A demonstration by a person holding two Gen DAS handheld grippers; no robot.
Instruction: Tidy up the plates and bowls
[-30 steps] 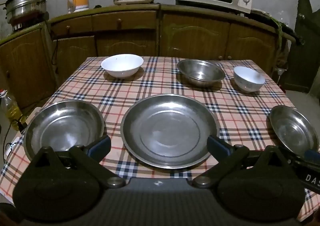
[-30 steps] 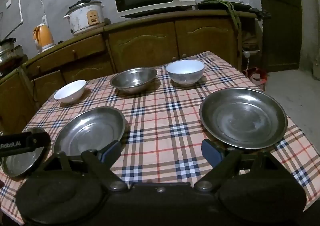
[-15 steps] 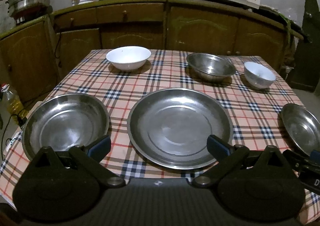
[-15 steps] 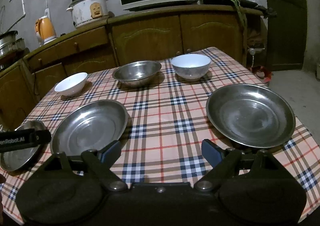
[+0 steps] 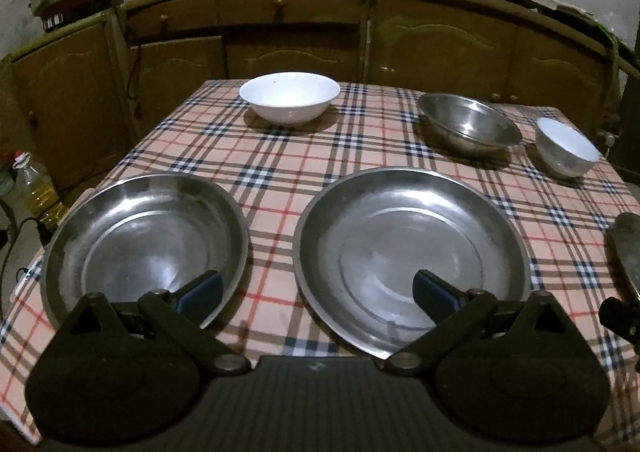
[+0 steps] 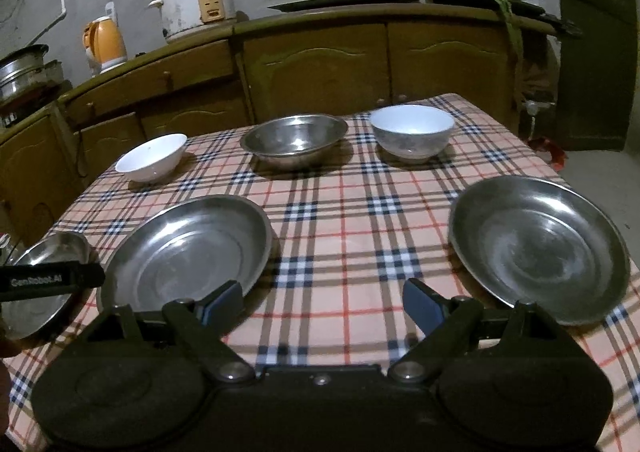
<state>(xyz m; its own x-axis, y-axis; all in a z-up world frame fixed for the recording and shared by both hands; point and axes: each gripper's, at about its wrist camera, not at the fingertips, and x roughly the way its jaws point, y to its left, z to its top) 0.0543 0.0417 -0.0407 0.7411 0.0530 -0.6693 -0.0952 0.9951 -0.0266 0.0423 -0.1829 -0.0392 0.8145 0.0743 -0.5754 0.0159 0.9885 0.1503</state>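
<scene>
Both cams have moved in closer & lower over the bench [image 6: 340, 236] vs a sec ago. Your left hand-held gripper [image 5: 316, 292] & right hand-held gripper [image 6: 320, 302] hang released, empty. Steel plates [image 5: 408, 252] in the near row, bowls [image 5: 290, 95] at the back; nothing stacked yet.

We are holding our left gripper [image 5: 318, 294] level and pointing forward, its two blue-padded fingers [image 5: 200, 292] spread wide apart and gripping nothing. We are keeping our right gripper [image 6: 322, 302] in the same pose, tilted slightly downward, its fingers [image 6: 422, 306] also spread wide and closing on nothing. From the right wrist view, part of our left gripper is showing at the far left edge; from the left wrist view, a dark piece of our right gripper is showing at the far right edge.
</scene>
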